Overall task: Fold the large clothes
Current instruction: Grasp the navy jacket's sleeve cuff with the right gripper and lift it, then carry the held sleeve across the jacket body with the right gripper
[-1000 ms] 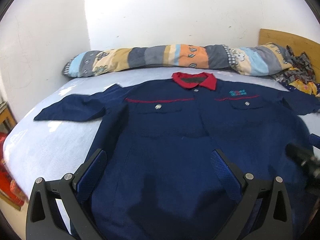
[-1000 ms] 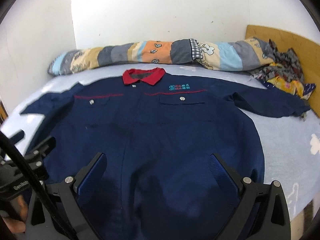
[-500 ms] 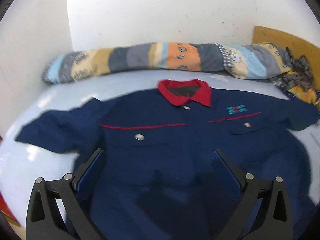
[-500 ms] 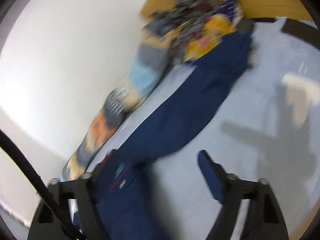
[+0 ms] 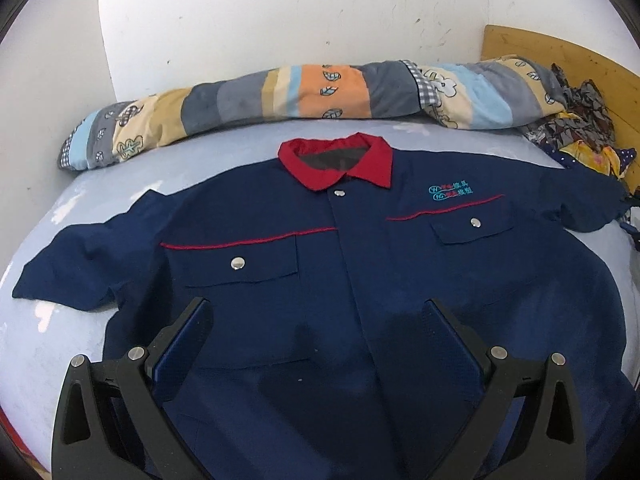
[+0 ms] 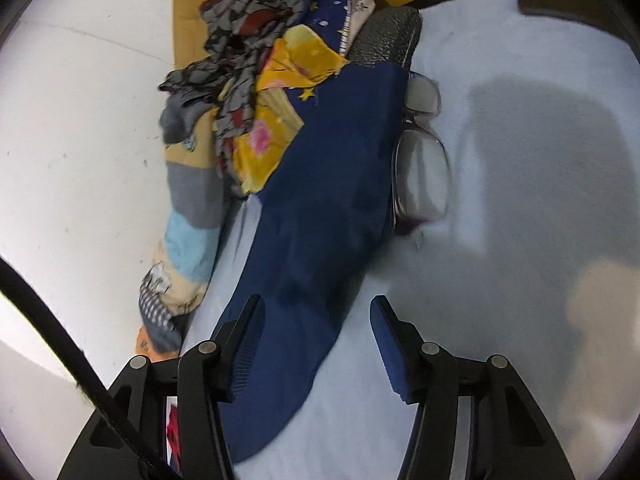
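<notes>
Left wrist view shows the whole navy work jacket (image 5: 360,280) flat on the bed (image 5: 60,340), left gripper (image 5: 320,316) spread above it. Right wrist view alone shows eyeglasses (image 6: 422,172) beside the sleeve (image 6: 332,200); right gripper (image 6: 316,316) has been closing, still apart, sleeve between.

A patchwork bolster (image 5: 304,96) lies along the wall; eyeglasses (image 6: 422,168) rest near crumpled fabrics (image 6: 256,64).

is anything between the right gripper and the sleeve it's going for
Nothing visible blocks it: the right gripper is open with the navy sleeve directly ahead between its fingers. A pair of glasses lies against the sleeve's far edge, near the cuff.
</notes>
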